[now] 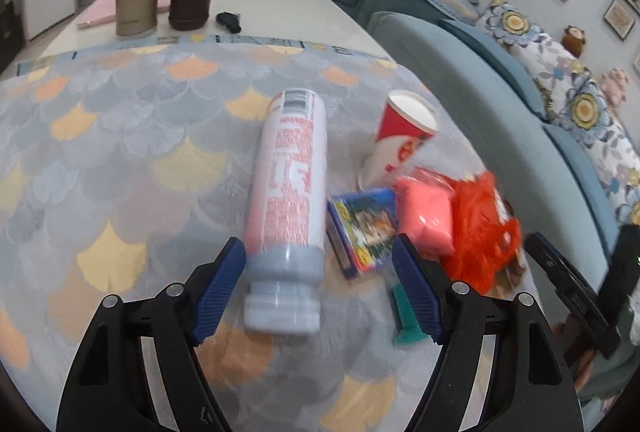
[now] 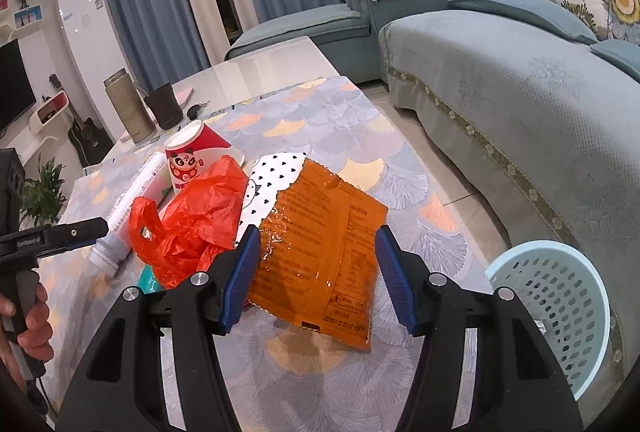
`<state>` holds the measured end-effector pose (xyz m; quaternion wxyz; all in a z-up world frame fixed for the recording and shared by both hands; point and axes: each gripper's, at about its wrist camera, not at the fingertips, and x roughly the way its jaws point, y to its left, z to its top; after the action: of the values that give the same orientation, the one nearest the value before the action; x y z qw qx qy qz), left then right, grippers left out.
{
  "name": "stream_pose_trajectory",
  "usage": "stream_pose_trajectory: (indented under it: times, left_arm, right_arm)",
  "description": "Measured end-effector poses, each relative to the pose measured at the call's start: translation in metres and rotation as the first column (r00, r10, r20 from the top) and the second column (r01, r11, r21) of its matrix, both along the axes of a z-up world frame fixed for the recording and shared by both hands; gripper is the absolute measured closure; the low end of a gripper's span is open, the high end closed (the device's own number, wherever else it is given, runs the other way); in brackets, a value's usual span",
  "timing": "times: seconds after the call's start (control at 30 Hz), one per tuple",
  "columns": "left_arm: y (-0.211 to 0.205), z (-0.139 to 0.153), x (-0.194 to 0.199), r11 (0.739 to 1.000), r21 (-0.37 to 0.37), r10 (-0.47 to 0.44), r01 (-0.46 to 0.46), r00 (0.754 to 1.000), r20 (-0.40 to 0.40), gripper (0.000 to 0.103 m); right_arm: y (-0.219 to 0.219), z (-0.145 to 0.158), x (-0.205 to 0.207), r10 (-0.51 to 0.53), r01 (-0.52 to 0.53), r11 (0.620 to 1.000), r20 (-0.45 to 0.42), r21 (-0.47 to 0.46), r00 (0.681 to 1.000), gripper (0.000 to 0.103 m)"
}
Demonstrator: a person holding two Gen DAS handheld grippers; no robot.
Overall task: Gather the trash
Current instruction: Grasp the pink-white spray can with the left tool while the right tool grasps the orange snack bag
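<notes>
Both grippers are hanging open over the trash — left gripper (image 1: 318,280) straddling the bottle (image 1: 286,203), right gripper (image 2: 316,272) straddling the orange wrapper (image 2: 320,256) — closing looks next, then the basket (image 2: 560,316).

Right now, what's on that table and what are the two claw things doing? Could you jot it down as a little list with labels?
surface: table under a scale-patterned cloth
left gripper: open, astride the lying white bottle, pads not pressing
right gripper: open, around the orange wrapper, not gripping
other litter: red paper cup, red plastic bag, small blue box, pink packet
bin: pale blue basket, beside the table on the floor
</notes>
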<state>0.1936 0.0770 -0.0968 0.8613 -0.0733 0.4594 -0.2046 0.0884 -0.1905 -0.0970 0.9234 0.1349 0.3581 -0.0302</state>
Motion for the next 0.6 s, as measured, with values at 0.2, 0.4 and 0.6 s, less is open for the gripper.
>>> stream_pose_trajectory:
  times: [0.2,0.4,0.6]
  left_arm:
    - [-0.015,-0.015,0.031,0.992,0.108,0.061,-0.058,0.998,-0.028,0.038]
    - [-0.021,-0.02,0.034,0.987,0.143,0.074,-0.072,0.997,-0.009,0.057]
    - [-0.018,-0.021,0.017,0.99,0.119,0.07,-0.071,0.998,0.008,0.057]
  right_arm:
    - [-0.003,0.001,0.008,0.013,-0.012,0.999,-0.026,0.034,1.0,0.043]
    - [-0.003,-0.005,0.033,0.026,-0.022,0.999,-0.114,0.033,0.993,0.029]
    - [-0.012,-0.033,0.033,0.038,-0.014,0.993,-0.202,0.121,0.979,0.03]
